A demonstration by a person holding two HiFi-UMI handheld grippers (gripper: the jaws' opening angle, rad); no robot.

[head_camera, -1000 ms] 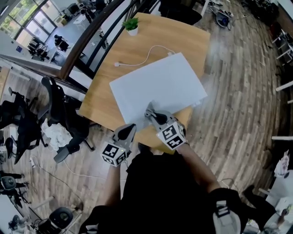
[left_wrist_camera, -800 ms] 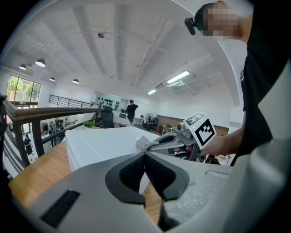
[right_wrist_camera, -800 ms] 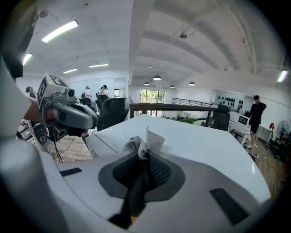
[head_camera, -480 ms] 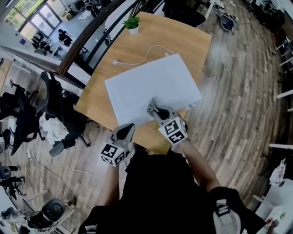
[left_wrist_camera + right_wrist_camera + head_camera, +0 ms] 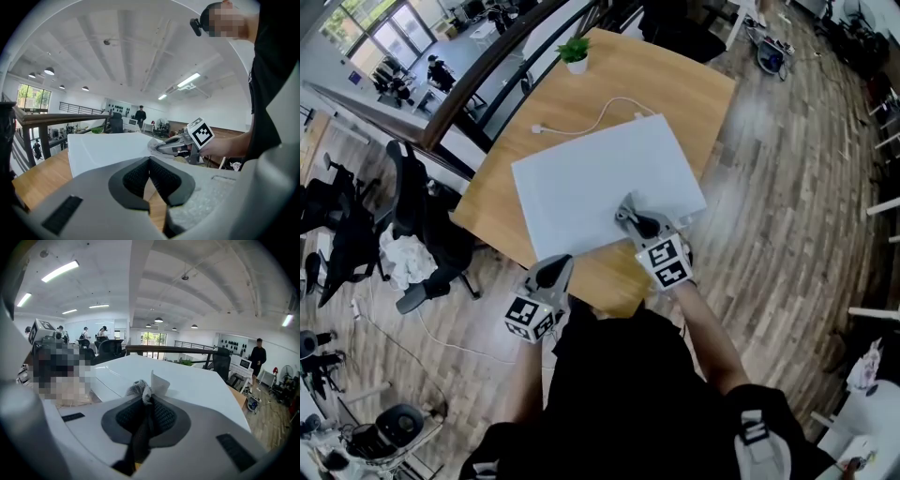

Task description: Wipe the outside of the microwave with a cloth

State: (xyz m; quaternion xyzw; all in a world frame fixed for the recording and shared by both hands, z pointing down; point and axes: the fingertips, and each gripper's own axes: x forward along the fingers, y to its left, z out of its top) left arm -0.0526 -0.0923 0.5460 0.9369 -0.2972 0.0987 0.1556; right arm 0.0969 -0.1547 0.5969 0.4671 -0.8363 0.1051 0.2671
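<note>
The white microwave (image 5: 600,183) stands on a round wooden table (image 5: 675,84), and I look down on its top. My right gripper (image 5: 628,208) rests over the near right part of that top, shut on a small grey cloth (image 5: 139,389) that pokes out between its jaws. The same cloth (image 5: 630,205) shows under the gripper tip in the head view. My left gripper (image 5: 551,275) hangs off the table's near edge, shut and holding nothing. In the left gripper view the microwave (image 5: 108,150) and the right gripper (image 5: 157,146) lie ahead.
A white cable (image 5: 591,120) and a small potted plant (image 5: 574,52) lie on the far side of the table. Office chairs (image 5: 417,225) stand to the left by a railing (image 5: 487,66). Wooden floor (image 5: 787,187) spreads to the right.
My right gripper has slid rightward with the cloth across the near part of the microwave's top. The left gripper has stayed about where it was.
</note>
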